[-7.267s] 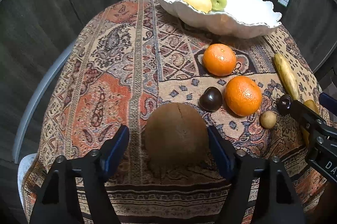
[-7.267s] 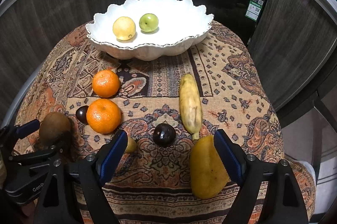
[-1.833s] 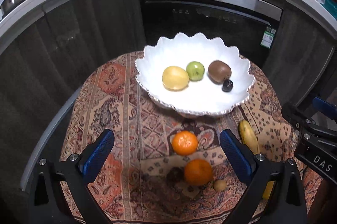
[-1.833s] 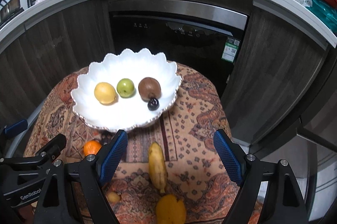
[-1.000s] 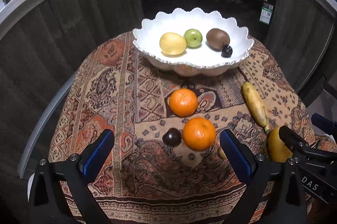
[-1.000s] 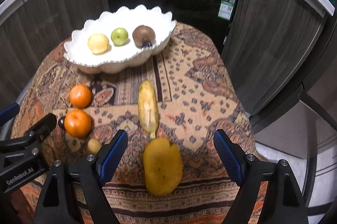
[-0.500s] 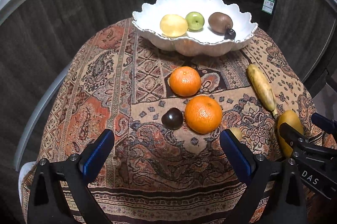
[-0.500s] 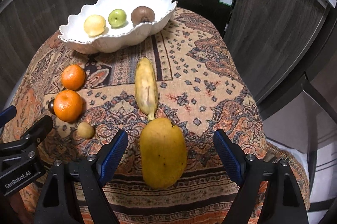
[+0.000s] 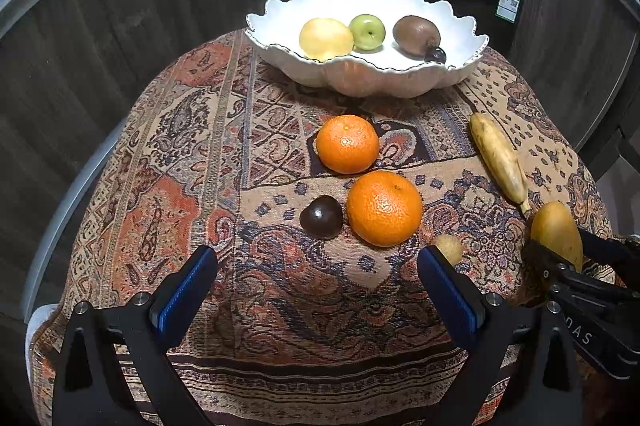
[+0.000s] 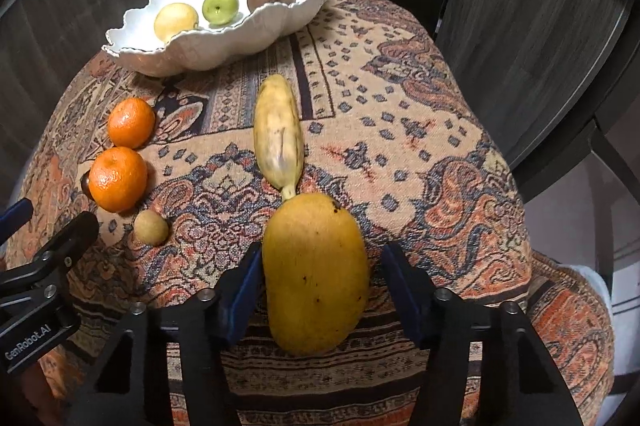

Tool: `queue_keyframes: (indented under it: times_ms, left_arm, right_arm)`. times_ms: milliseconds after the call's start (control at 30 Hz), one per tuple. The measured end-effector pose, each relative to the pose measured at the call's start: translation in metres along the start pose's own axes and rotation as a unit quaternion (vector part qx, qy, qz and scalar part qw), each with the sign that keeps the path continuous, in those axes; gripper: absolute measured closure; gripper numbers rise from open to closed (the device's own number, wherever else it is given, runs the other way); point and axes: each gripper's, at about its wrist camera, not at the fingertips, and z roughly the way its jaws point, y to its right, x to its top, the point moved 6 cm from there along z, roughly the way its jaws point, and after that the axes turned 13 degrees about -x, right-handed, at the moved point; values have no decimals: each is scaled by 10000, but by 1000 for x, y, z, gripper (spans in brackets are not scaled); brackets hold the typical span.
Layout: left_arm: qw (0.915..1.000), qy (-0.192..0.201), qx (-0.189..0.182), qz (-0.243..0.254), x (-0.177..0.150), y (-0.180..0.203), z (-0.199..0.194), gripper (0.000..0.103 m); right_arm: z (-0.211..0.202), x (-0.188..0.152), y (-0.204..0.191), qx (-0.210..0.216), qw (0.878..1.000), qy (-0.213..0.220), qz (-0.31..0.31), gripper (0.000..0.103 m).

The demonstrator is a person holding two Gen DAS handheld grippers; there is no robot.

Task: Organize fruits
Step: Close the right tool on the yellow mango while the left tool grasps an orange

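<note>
Over on the left wrist view, the left gripper [image 9: 316, 284] hangs above the table with the patterned orange-and-beige woven cloth [image 9: 192, 161], fingers spread wide with nothing between them. Just past them sit a small dark round plum [image 9: 321, 217] touching a big round orange [image 9: 384, 208], with a second orange [image 9: 347, 143] right behind. A tiny tan round fruit [image 9: 449, 248] peeks from behind the right finger. Further back, the white scalloped ceramic bowl [image 9: 360, 81] holds a yellow round fruit [image 9: 326, 39], a green apple [image 9: 367, 32], a brown kiwi [image 9: 416, 35] and another dark plum [image 9: 435, 55]. A long pale-yellow banana [image 9: 498, 157] lies off to the right.

From the right wrist view, the right gripper [image 10: 322, 276] has just been closing around the fat yellow-orange mango [image 10: 316, 274] lying on the cloth. The left blue pad sits right against it, the right one still shows a gap, so no real grip yet. The banana's stem end touches the mango's far end.
</note>
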Motion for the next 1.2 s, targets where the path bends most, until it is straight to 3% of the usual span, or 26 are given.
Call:
queue_keyframes:
  times_ms: [100, 467, 733, 1100, 1200]
  left_arm:
    - [10000, -14, 7, -8, 0, 0, 1, 1]
    - [9999, 82, -72, 4, 3, 2, -1, 2]
    - [9992, 112, -383, 53, 23, 16, 6, 15]
    - [9983, -84, -443, 360, 30, 36, 34, 33]
    - [9981, -55, -400, 464, 30, 38, 36, 33]
  right_arm:
    - [2, -1, -2, 61, 10000, -19, -23, 51]
    - [-4, 0, 0, 113, 9999, 69, 74, 53]
    - [-20, 13, 7, 94, 9992, 335, 183, 53]
    - [-18, 19, 18, 95, 9988, 329, 344, 53]
    - [-17, 19, 17, 101, 9989, 320, 334, 53]
